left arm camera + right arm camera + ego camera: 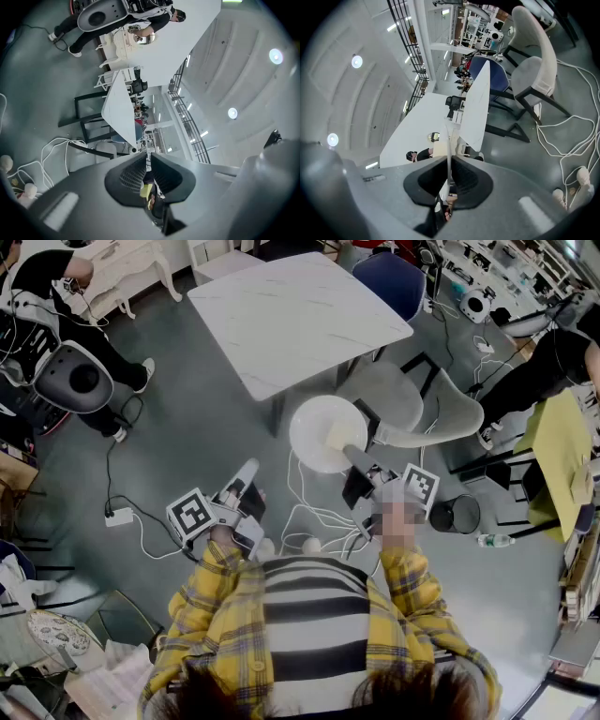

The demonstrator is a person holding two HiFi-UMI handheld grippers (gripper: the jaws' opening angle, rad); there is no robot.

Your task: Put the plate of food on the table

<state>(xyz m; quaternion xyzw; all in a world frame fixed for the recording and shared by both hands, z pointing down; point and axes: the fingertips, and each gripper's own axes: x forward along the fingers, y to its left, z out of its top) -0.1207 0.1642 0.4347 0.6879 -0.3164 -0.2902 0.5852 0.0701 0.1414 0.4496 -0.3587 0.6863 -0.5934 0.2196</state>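
The right gripper (354, 461) is clenched on the near rim of the white plate (319, 432). In the right gripper view its jaws (449, 161) press from both sides on the plate (449, 145), which shows there edge-on as a thin white line running up out of the dark pads. A pale yellow piece of food (341, 436) lies on the plate's right part, close to the gripped rim. The left gripper (246, 474) is closed with nothing in it: in its own view the two jaws (146, 157) meet at their tips, with nothing held between them.

In the head view, the plate hangs in the middle of the frame, above the grey floor. It is just below and to the right of the near corner of the white marble table (281, 315), which fills the upper centre. A grey chair (398, 401) stands at the plate's right, against the table's lower right edge, and a blue chair (389, 282) is beyond it at the top. White cables (319, 517) loop over the floor under the plate, and a black bin (455, 515) stands at the right
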